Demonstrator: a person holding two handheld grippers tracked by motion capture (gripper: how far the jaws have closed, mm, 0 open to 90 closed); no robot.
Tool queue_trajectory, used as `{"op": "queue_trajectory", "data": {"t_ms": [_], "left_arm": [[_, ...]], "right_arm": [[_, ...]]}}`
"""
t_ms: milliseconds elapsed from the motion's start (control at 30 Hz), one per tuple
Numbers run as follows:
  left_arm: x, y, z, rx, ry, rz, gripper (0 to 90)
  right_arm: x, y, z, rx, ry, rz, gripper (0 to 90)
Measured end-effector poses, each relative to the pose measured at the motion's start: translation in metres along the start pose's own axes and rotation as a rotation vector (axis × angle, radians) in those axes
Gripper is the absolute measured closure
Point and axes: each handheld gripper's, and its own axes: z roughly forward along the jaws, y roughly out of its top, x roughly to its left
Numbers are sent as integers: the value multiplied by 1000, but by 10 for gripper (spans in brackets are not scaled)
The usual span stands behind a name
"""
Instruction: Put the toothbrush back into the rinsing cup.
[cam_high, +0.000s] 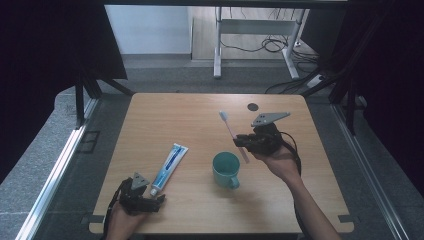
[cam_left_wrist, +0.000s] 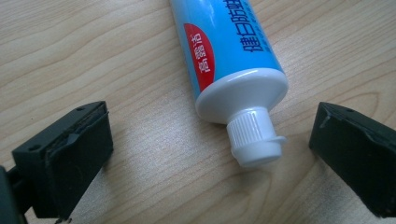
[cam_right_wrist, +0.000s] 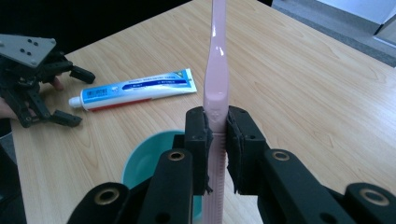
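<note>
Currently I've got the left gripper (cam_high: 159, 199) spread wide around the cap of the toothpaste tube (cam_high: 169, 161), left of the teal cup (cam_high: 226, 169). Right gripper (cam_high: 240, 141) clamps the pink toothbrush (cam_high: 231, 132), held just above-right of the cup.

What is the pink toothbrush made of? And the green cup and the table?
The pink toothbrush looks like smooth, glossy plastic: light glints along its handle. The green cup seems to be plastic too, with a plain even colour and a duller sheen, though it might be ceramic. The table looks like wood or a wood-look laminate: pale grain lines run across its matte top.
</note>
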Motion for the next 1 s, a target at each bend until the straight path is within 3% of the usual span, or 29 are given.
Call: {"op": "queue_trajectory", "data": {"t_ms": [533,1000], "left_arm": [[0,0,0,0,0,0,0],[0,0,0,2,-1,3,0]], "right_arm": [[14,12,15,-18,29,-24,784],[18,2,34,-7,47,-20,784]]}}
